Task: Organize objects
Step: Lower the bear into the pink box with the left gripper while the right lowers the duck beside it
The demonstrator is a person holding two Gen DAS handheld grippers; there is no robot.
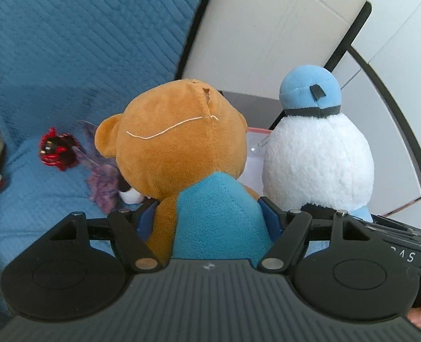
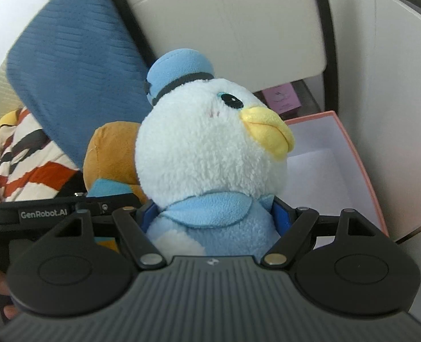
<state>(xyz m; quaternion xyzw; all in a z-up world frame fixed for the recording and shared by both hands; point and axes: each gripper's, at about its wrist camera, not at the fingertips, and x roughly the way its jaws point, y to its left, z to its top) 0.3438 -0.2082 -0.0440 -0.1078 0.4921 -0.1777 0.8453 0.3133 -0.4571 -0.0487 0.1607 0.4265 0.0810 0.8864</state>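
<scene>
**Two plush toys carried side by side toward an open box.**
Left wrist view: the left gripper [image 1: 210, 216] is clamped on the bear plush [image 1: 179, 142], with the duck plush [image 1: 319, 154] just right. Right wrist view: the right gripper [image 2: 214, 213] clamps the duck's body; beyond, right, the pink-rimmed box [image 2: 356, 154] looks empty, likely their destination.

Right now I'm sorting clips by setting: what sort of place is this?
Probably a home living room or bedroom: a blue ribbed cushion, a striped blanket, an open pink box and plush toys, a bear and a duck.
</scene>
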